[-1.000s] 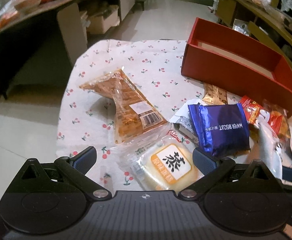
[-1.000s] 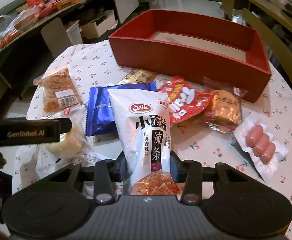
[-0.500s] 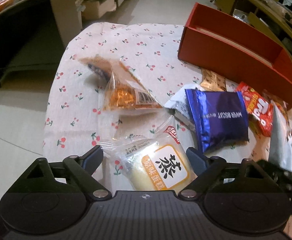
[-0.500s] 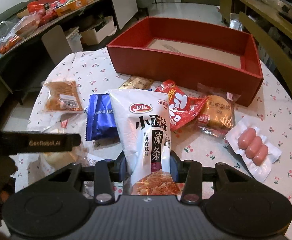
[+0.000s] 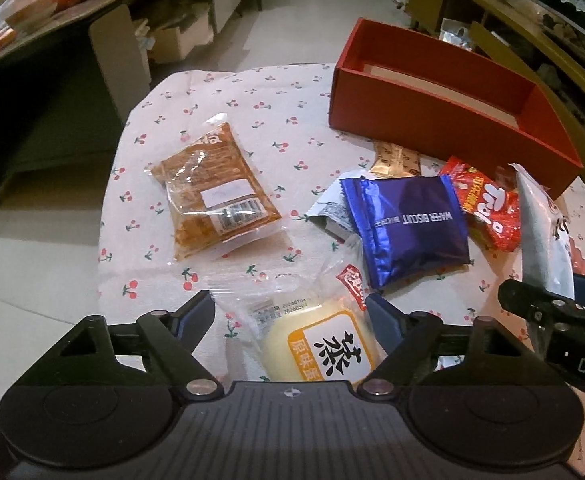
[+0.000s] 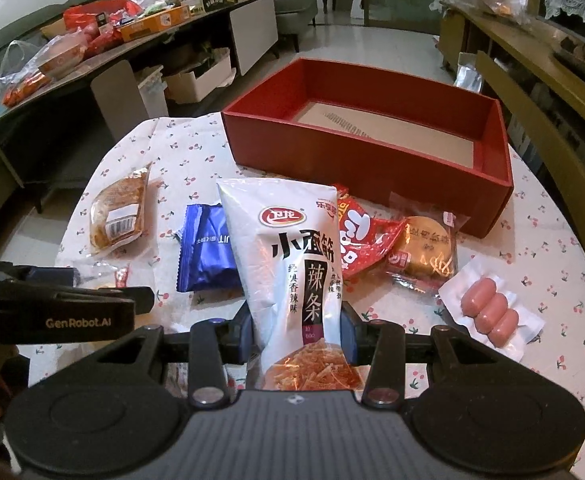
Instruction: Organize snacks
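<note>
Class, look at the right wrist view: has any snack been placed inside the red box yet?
No. The red box shows only its bare cardboard floor; the snacks lie outside it on the table.

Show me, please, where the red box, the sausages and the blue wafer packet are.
red box (image 6: pixel 356 162): right wrist view, front wall.
sausages (image 6: pixel 489 311): right wrist view, middle sausage.
blue wafer packet (image 5: pixel 408 224): left wrist view, centre of its printed face.

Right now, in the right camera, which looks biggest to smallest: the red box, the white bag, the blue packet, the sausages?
1. Red box.
2. White bag, though it is held close to the camera, so it looks bigger than it is.
3. and 4. Blue packet and sausages: too alike to rank, and the bag hides part of the packet.
</note>
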`<state>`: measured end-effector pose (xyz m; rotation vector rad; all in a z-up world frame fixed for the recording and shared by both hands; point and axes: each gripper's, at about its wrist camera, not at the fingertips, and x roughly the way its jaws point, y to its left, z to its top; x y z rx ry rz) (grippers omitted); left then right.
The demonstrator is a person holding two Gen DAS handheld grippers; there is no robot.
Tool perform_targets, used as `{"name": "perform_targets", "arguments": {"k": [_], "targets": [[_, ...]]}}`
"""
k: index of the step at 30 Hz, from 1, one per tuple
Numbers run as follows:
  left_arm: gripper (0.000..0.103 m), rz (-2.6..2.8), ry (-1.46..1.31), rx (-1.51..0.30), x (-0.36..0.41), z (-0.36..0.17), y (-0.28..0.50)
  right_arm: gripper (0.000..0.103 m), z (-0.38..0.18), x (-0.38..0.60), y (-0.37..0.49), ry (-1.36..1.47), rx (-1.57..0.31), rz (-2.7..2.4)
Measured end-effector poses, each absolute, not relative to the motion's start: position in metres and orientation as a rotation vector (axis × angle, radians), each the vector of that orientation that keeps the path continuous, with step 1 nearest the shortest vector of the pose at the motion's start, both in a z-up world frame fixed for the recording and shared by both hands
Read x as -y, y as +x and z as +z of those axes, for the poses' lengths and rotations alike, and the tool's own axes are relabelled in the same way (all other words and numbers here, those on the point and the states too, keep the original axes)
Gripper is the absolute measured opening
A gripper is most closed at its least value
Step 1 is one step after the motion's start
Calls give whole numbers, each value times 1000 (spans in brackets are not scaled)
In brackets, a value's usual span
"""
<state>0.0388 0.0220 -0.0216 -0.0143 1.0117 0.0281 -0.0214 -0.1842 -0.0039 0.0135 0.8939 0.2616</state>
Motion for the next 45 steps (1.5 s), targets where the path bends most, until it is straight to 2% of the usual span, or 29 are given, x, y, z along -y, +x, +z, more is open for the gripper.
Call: {"name": "perform_targets", "arguments": {"k": [2,8,11,18,21,22,26,45], "targets": [[79,21,-8,-1011,-20,-22,39,45,-4,184,-22,11,-892,259],[80,-4,-3,-1028,-17,-29,41,45,-5,183,-20,4,-896,256],[82,-19,-11,-1047,-17,-32,41,45,-6,183,-20,1,-897,257],[97,-10,-14,-1123,-18,-43,37,45,-6,183,-21,-4,-896,256],[98,-10,-55,-1151,-21,-48,36,45,-5,183,-21,-6,-896,262],[96,-8,-71,-1152,-22,-48,35,45,-5,182,-22,-8,-895,263],[66,-32,-93,-1134,-21,-42,31,45,-4,182,-23,-12,-890,267],[65,-81,-97,-1054,-16,-8,16,45,1,182,-27,-21,-864,273]]}}
